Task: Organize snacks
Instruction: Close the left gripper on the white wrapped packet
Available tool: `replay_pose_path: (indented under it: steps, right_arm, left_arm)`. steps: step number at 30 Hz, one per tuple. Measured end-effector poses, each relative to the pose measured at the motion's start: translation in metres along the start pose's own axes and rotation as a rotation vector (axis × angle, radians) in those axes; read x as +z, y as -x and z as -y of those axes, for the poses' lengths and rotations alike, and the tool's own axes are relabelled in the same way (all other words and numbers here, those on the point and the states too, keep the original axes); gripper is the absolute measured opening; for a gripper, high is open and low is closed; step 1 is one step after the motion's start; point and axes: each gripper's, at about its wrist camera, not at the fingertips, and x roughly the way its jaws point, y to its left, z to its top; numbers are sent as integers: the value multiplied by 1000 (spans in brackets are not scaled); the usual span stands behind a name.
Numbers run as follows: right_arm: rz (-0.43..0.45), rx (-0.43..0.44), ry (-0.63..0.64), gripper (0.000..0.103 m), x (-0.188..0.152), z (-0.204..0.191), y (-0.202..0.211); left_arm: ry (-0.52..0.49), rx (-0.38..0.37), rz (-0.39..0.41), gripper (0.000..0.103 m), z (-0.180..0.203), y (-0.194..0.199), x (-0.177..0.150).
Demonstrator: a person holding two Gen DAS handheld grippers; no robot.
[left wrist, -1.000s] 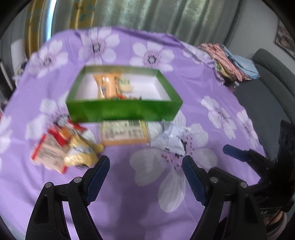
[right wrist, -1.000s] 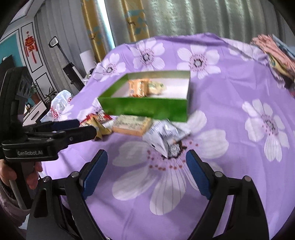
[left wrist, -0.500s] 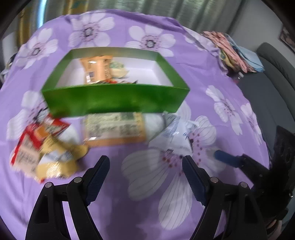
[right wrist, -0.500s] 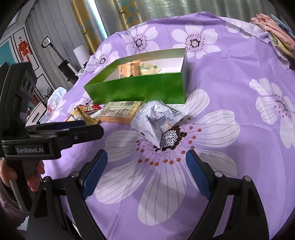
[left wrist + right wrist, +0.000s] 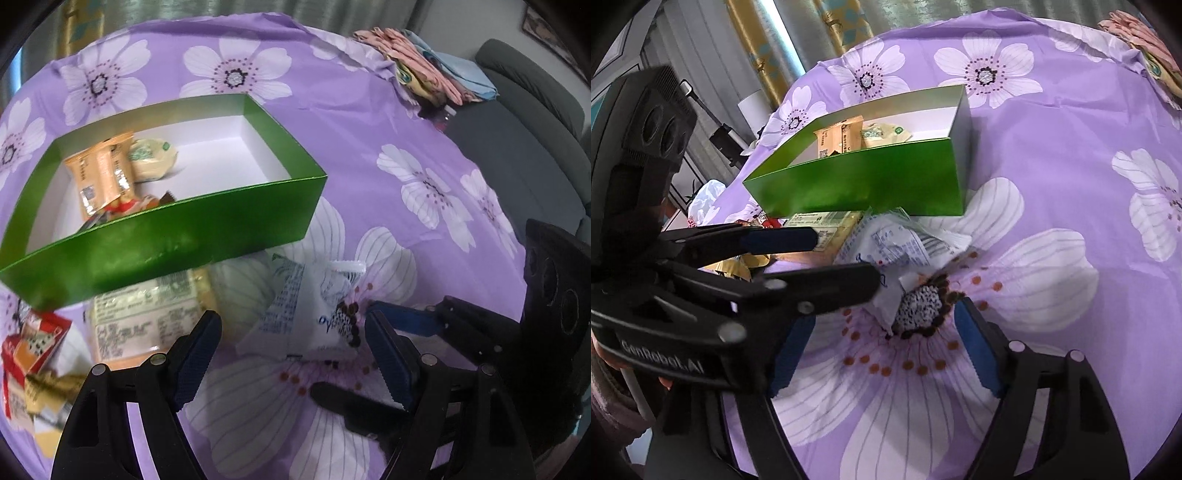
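A crumpled white snack packet (image 5: 306, 314) (image 5: 897, 243) lies on the purple flowered cloth just in front of the green box (image 5: 177, 243) (image 5: 871, 184). Inside the box are an orange packet (image 5: 99, 173) and a pale round snack (image 5: 153, 157). My left gripper (image 5: 291, 339) (image 5: 846, 258) is open, its fingertips on either side of the white packet's near edge. My right gripper (image 5: 886, 332) (image 5: 343, 354) comes in from the right with its jaws closing. The packet's near corner sits between its tips, and the pads do not touch it.
Left of the white packet lie a flat beige packet (image 5: 147, 325), a red packet (image 5: 29, 339) and a yellow one (image 5: 48, 387). Folded clothes (image 5: 424, 74) sit at the far right edge, with a grey sofa (image 5: 535, 147) beyond. A white plastic bag (image 5: 705, 199) is off the table's left side.
Both grippers have moved down and closer to the white packet. The left gripper has swung across the front of the right wrist view. The right jaws have narrowed a little.
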Motion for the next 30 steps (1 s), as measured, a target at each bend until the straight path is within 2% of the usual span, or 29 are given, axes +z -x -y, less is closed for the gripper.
replay_pose_path:
  steps: [3,7,8,9,12,13,14,19,30]
  right_arm:
    - [1,13,1,77,4,0,-6]
    - [5,39,-12,71,8,3,-11]
    - [5,40,-12,67,9,3,-12]
    - [3,40,-10,65,10,2,-13]
    - [-7,53,-12,51,10,3,-16]
    - [-11,62,-13,44,11,3,-17]
    - [-12,66,-17,43,11,3,-18]
    - [-15,77,-41,36,10,8,-20]
    - [16,74,-13,32,8,2,-12]
  left_arm:
    - [-21,-6,-4,77,3,-4,4]
    - [-40,-15,-14,71,6,-10,9]
    - [-42,-18,-17,70,7,-11,10]
    - [-44,-22,-21,63,7,-13,10]
    - [-50,-33,-44,51,9,-18,11]
    - [-52,-32,-46,50,10,-19,10]
    - [-53,-34,-47,48,10,-20,10]
    - [-32,-47,-48,45,7,-21,10]
    - [-59,-41,-10,43,18,-6,7]
